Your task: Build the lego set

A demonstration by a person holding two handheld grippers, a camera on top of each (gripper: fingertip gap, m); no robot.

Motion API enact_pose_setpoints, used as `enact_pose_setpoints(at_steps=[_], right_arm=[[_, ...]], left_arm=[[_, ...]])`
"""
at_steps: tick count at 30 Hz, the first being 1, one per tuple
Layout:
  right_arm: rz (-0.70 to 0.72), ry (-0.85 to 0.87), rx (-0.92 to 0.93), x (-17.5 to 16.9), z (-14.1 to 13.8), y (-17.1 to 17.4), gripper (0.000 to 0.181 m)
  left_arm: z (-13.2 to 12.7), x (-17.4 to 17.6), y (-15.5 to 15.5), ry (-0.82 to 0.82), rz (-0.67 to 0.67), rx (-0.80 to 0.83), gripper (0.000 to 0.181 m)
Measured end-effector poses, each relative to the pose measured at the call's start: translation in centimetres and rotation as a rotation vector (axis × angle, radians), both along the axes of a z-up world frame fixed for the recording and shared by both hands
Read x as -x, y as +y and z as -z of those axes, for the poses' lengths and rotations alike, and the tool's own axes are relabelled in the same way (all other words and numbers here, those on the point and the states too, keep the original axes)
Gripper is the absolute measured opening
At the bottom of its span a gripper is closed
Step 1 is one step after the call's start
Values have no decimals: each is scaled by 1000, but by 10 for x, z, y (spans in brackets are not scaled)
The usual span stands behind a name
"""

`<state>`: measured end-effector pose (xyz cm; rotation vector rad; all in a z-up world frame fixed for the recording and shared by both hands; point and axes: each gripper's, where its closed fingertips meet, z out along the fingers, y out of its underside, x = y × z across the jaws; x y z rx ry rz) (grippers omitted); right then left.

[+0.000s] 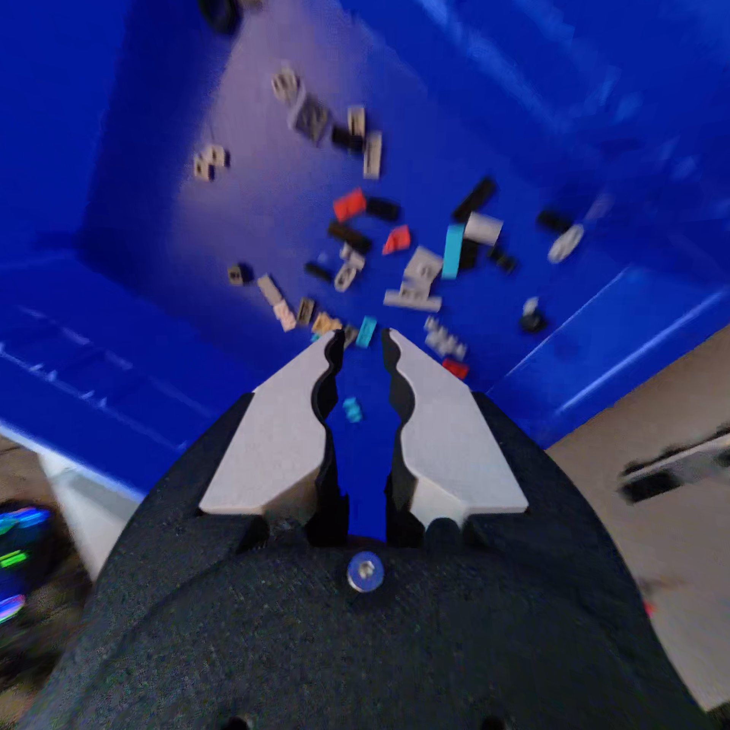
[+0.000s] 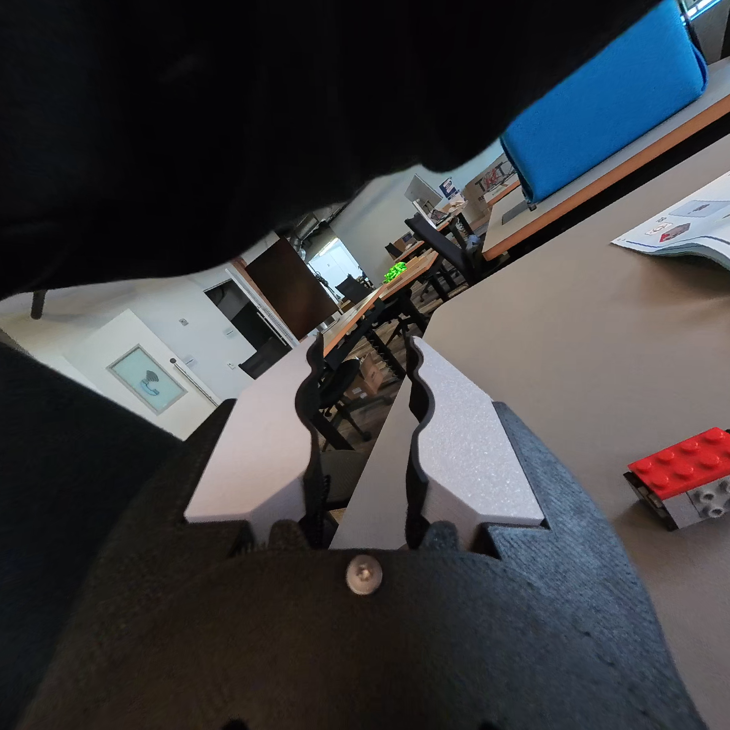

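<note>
Blue bin keeps the loose bricks corralled; the left gripper, fingers apart and empty, hovers over them, likely choosing one. The right gripper, also parted, idles above the worktop, the red-topped assembly at its four o'clock.

My left tongs point down into a bin that sits on the table. Loose bricks lie scattered over the bin's floor, most of them ahead of my tips and to their right, a few farther back on the left. One small brick lies between my two fingers. My right tongs reach out over the table's near edge. A half-built block stands on the table to their right, and a booklet lies farther back on that same side.
</note>
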<state>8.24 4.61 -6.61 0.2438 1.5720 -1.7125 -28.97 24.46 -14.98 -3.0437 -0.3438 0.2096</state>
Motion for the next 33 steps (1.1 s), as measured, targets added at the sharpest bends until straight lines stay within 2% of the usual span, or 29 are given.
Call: enact_pose_setpoints(at_steps=[2,6,11,15,20,33], right_arm=[[-2,1,-5,0,1,-1,41],[-2,5,-6,-1,1,-1,41],[-2,7,-3,-1,0,0,41],[-3,7,-2,-1,0,0,41],[-4,4,-1,-1,0,0,41],[-8,4,-3,-2,0,0,41]], left_arm=[[3,-1,-17,30,113,105,20],[15,1,-29,2,158,193,20],[24,-3,-26,-70,225,197,20],[30,3,-24,-68,246,232,21],[32,7,-10,-70,268,175,23],[34,4,-12,-61,395,183,21]])
